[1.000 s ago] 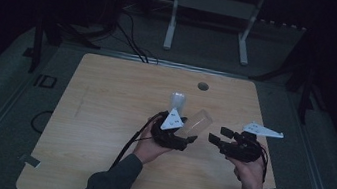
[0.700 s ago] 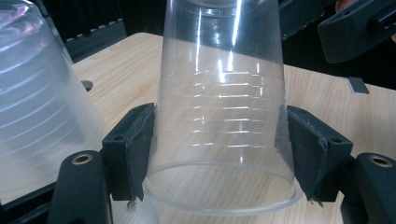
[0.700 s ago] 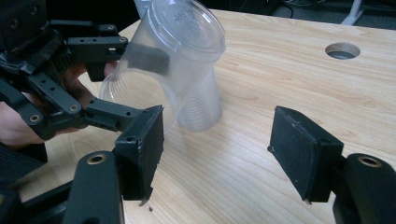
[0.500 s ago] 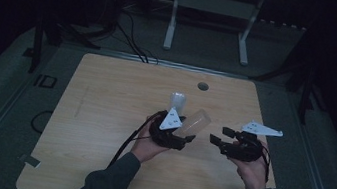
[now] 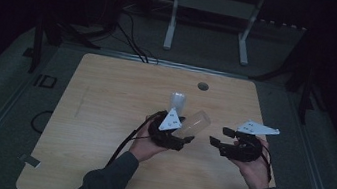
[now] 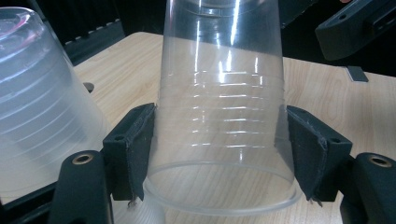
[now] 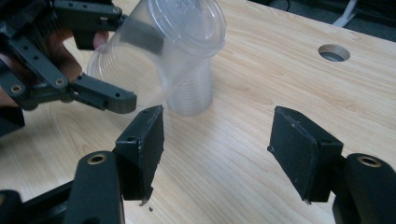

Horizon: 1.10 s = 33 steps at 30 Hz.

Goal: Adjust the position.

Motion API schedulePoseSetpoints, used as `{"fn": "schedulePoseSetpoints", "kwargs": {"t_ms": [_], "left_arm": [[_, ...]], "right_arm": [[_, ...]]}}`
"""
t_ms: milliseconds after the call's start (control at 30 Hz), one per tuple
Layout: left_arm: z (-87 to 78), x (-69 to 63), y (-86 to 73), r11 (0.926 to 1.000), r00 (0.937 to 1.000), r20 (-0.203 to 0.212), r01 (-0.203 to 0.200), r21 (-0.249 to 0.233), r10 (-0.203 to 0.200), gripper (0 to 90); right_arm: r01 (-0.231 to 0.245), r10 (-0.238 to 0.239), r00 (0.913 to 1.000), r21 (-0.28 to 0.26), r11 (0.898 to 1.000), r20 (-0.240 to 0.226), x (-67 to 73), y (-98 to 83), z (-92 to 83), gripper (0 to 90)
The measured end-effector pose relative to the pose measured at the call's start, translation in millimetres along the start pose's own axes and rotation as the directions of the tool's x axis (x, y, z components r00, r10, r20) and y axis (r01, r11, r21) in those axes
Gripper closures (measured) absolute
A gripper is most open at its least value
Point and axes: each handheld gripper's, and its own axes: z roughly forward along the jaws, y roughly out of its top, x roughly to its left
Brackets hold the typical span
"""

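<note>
My left gripper (image 5: 185, 138) is shut on a clear plastic cup (image 5: 193, 124), held tilted above the table with its closed bottom pointing up and away. In the left gripper view the cup (image 6: 222, 121) sits between the two black pads, its open rim toward the camera. Behind it a stack of clear cups (image 5: 177, 102) stands upside down on the wooden table (image 5: 102, 115). The same stack (image 6: 37, 107) fills that view's left side. My right gripper (image 5: 214, 142) hovers open just right of the held cup; its view shows the cup (image 7: 163, 42) and the stack (image 7: 189, 93) ahead.
A round cable hole (image 5: 202, 86) lies in the table near its far edge. A white metal stand (image 5: 209, 9) rises behind the table on the dark floor. Cables trail off the table's left side.
The right gripper has drifted slightly down and toward the held cup. The left gripper keeps the cup in nearly the same place.
</note>
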Motion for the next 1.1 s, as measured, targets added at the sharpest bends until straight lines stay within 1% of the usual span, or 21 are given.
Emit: {"fn": "schedulePoseSetpoints", "kwargs": {"t_ms": [133, 267, 333, 533, 800, 1000, 1100], "left_arm": [[-1.2, 0.3, -0.2, 0.9999, 0.9998, 0.013, -0.014, 0.005, 0.014, 30.0], [-1.3, -0.1, -0.1, 0.9995, 0.9995, 0.018, -0.027, 0.013, 0.027, 30.0], [-1.3, -0.1, 0.1, 0.9993, 0.9992, 0.022, -0.034, 0.016, 0.034, 30.0], [-0.6, -0.6, 0.7, 0.9981, 0.9982, 0.026, -0.054, 0.030, 0.053, 30.0], [-1.6, 0.6, 2.2, 0.9972, 0.9977, 0.021, -0.066, 0.035, 0.065, 30.0], [-0.4, 0.3, 1.2, 0.9946, 0.9956, 0.046, -0.084, 0.060, 0.082, 30.0], [0.6, -0.7, 1.3, 0.9926, 0.9940, 0.055, -0.098, 0.072, 0.094, 30.0]], "right_arm": [[0.021, -0.021, 0.9998, 0.015, 1.000, 0.007, 0.5, 0.4, -1.6, 35.0], [0.036, -0.036, 0.9993, 0.024, 0.999, 0.012, 0.4, 0.8, -2.9, 35.0], [0.054, -0.055, 0.9984, 0.035, 0.998, 0.012, 0.5, 1.0, -4.0, 35.0], [0.082, -0.083, 0.9965, 0.059, 0.995, 0.011, 0.7, 1.4, -5.3, 35.0], [0.116, -0.117, 0.9931, 0.094, 0.989, 0.008, 0.7, 2.1, -6.0, 35.0], [0.135, -0.137, 0.9906, 0.123, 0.983, 0.006, 0.5, 3.3, -5.1, 35.0], [0.150, -0.153, 0.9883, 0.145, 0.978, 0.006, 1.2, 3.7, -4.2, 34.9]]}}
